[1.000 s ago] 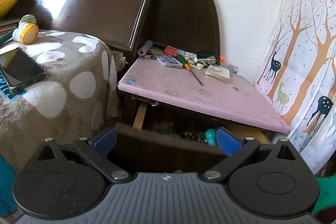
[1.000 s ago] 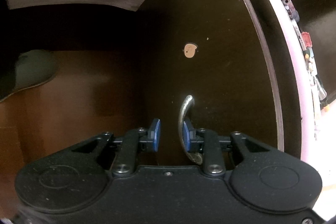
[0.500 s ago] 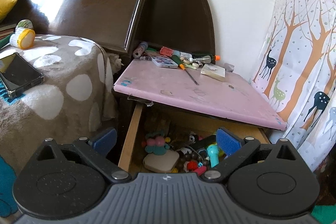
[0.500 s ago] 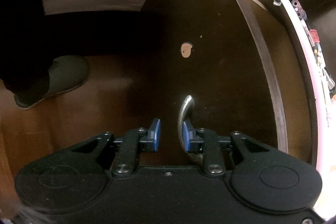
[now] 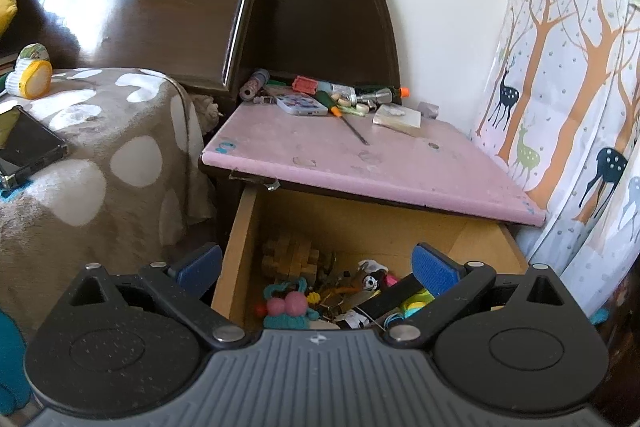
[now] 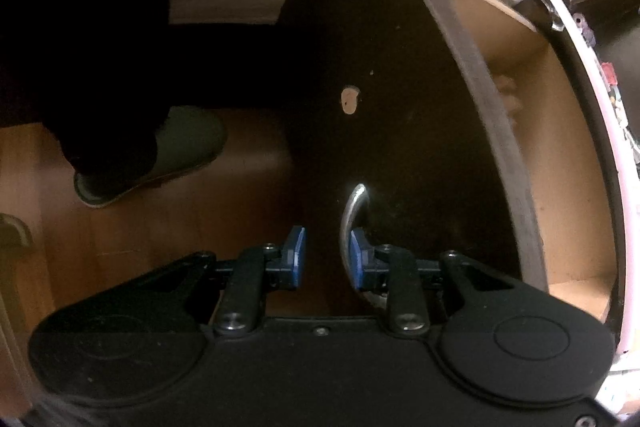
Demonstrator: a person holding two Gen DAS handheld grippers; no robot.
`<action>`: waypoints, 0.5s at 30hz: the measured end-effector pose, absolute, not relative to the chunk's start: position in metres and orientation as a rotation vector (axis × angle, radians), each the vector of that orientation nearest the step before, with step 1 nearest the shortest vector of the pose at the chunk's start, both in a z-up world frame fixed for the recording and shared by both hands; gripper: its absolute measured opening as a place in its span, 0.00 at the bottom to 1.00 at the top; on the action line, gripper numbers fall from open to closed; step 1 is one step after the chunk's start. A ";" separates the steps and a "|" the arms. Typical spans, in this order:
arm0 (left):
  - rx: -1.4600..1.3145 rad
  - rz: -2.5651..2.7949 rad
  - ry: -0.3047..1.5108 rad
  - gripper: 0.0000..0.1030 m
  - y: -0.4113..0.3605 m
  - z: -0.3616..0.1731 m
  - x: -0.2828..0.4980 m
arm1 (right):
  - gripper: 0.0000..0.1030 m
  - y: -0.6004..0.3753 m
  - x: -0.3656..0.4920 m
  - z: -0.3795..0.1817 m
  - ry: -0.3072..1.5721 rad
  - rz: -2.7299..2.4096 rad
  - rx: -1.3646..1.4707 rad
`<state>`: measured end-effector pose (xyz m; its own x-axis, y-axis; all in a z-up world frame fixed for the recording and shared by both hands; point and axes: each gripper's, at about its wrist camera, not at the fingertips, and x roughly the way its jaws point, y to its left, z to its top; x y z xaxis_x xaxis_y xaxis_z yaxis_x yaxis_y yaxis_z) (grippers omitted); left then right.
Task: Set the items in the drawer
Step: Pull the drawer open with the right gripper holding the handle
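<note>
Standing open below the pink tabletop, the drawer already holds a jumble of small toys. The right hand-held gripper sits at the metal handle, its jaws slightly parted with the handle against 1 pad. The left hand-held gripper hovers spread and empty. Next, probably, comes fetching clutter from the tabletop's back edge. A spotted blanket covers the bed beside it.
</note>
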<state>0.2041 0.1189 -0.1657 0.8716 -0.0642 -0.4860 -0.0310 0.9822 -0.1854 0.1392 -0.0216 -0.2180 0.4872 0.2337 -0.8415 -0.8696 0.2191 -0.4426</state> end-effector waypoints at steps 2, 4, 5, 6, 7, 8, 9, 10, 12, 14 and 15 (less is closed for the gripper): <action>-0.178 -0.018 0.523 0.99 0.116 -0.167 0.206 | 0.25 -0.020 0.134 -0.219 0.709 0.847 -1.094; -0.173 -0.022 0.529 0.99 0.114 -0.168 0.208 | 0.25 -0.021 0.126 -0.224 0.672 0.828 -1.113; -0.174 -0.025 0.531 0.99 0.113 -0.168 0.209 | 0.25 -0.022 0.124 -0.226 0.660 0.823 -1.116; -0.172 -0.029 0.535 0.99 0.112 -0.168 0.210 | 0.26 -0.022 0.125 -0.225 0.662 0.827 -1.107; -0.171 -0.032 0.538 0.99 0.110 -0.168 0.211 | 0.28 -0.023 0.125 -0.225 0.663 0.831 -1.098; -0.170 -0.036 0.542 0.99 0.109 -0.168 0.212 | 0.31 -0.023 0.126 -0.225 0.664 0.836 -1.092; -0.169 -0.040 0.545 0.99 0.108 -0.168 0.213 | 0.35 -0.023 0.126 -0.226 0.668 0.845 -1.094; -0.168 -0.043 0.549 0.99 0.106 -0.168 0.214 | 0.39 -0.021 0.125 -0.229 0.672 0.853 -1.093; -0.158 -0.046 0.558 0.99 0.103 -0.168 0.218 | 0.45 -0.019 0.125 -0.234 0.680 0.876 -1.089; -0.146 -0.052 0.565 0.99 0.097 -0.164 0.226 | 0.47 -0.017 0.126 -0.238 0.687 0.904 -1.083; -0.140 -0.054 0.569 0.99 0.094 -0.161 0.230 | 0.51 -0.016 0.126 -0.241 0.688 0.916 -1.085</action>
<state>0.2296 0.0943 -0.1613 0.8413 -0.0899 -0.5330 0.0124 0.9890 -0.1472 0.1260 -0.0164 -0.2408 0.4691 0.2784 -0.8381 -0.8825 0.1844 -0.4326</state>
